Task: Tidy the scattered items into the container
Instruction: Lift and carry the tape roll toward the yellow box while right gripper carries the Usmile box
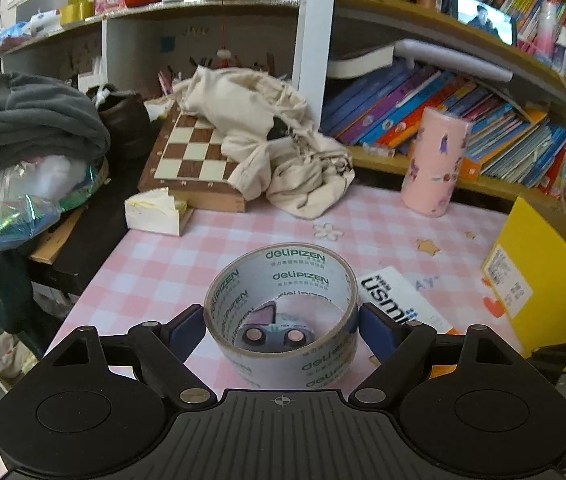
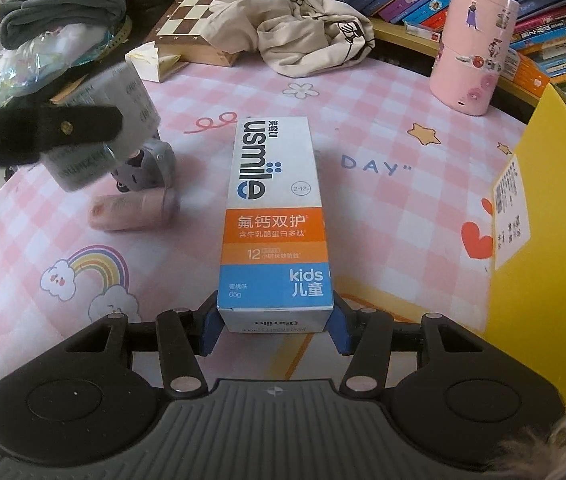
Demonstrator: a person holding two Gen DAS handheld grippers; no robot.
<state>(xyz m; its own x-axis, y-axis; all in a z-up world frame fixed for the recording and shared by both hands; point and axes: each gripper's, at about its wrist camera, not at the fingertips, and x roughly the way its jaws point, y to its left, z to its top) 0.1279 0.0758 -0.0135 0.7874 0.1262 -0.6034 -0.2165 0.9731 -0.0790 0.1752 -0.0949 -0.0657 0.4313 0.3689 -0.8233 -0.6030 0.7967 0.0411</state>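
My left gripper [image 1: 281,326] is shut on a roll of clear tape [image 1: 283,312] printed "deli" and holds it above the pink checked table [image 1: 155,264]. Through the roll I see a small toy car [image 1: 273,328]. In the right wrist view the tape roll [image 2: 103,132] is blurred at the left, over the toy car [image 2: 147,168] and a pink tube [image 2: 133,208]. My right gripper [image 2: 275,326] is shut on the near end of a usmile toothpaste box [image 2: 275,216] lying on the table. The yellow container [image 2: 547,224] stands at the right; it also shows in the left wrist view [image 1: 547,272].
A pink cylinder with stickers [image 2: 475,40] stands at the back right. A chessboard [image 1: 199,156] under a cream cloth bag [image 1: 283,152] and a tissue box [image 1: 155,212] sit at the back left. Bookshelves [image 1: 463,120] rise behind. Grey clothes [image 1: 31,120] pile up left.
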